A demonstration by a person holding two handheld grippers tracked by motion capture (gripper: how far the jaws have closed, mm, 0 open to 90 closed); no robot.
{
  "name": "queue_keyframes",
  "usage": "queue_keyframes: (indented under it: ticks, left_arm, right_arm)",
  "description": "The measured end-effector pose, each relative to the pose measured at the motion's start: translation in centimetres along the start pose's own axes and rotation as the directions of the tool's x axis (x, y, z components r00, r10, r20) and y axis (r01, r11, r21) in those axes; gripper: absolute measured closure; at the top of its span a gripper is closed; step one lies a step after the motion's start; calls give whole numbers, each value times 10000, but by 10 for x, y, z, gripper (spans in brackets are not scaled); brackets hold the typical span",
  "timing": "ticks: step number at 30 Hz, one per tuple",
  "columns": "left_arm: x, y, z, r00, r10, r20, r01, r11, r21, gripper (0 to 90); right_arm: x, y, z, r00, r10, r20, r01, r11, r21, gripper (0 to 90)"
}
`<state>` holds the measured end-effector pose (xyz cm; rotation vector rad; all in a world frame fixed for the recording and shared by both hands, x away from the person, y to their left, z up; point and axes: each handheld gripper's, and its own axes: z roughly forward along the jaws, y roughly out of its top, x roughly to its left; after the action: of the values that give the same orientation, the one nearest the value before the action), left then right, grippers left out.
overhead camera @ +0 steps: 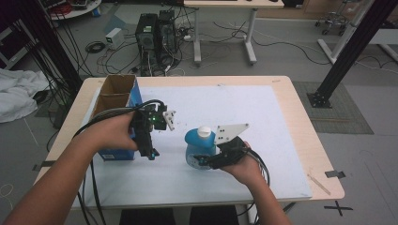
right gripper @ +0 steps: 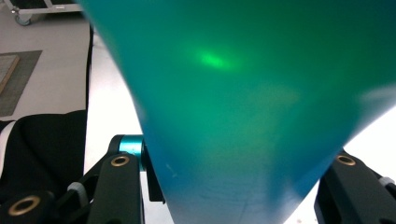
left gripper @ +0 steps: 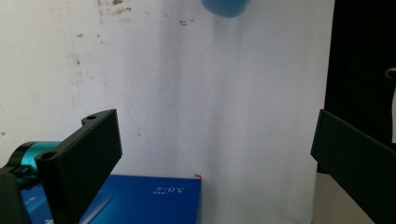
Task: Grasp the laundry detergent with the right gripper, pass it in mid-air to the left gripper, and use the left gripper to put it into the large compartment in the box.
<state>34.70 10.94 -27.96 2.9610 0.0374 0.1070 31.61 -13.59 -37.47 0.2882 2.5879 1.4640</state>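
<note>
My right claw is clamped on the blue bottle — upright, white cap up, toward the worktop's near edge. The open cardboard box lies toward the left edge — beside my left claw, jaws wide and empty.

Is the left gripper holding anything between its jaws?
No, in the left gripper view the left gripper has its jaws wide apart over the white mat.

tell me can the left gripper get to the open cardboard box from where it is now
Probably yes. The left gripper hangs with jaws wide apart right beside the open box, with nothing between them. The right gripper, shut on the blue bottle, is off to the other side.
</note>
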Motion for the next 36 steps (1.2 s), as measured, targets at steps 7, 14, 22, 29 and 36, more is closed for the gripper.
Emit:
queue_keyframes:
  ticks: [7,14,22,29,36]
  left_arm:
    - [-4,5,-5,9999,132,53,-132,9999,-74,18]
    - [-7,10,-9,9996,278,107,-277,9996,-46,18]
    - [-11,20,-10,9985,510,184,-509,9987,-27,18]
    - [-17,33,-10,9963,823,266,-822,9966,-17,18]
    - [-20,42,-9,9944,1036,227,-1036,9946,-31,17]
  right_arm:
    - [4,6,13,9994,-182,-302,184,9998,70,468]
    - [5,9,25,9982,-302,-522,311,9994,160,468]
    - [7,13,33,9967,-313,-745,330,9992,216,468]
    - [11,16,42,9946,-376,-964,389,9992,121,469]
    - [13,20,48,9924,-419,-1157,427,9991,39,472]
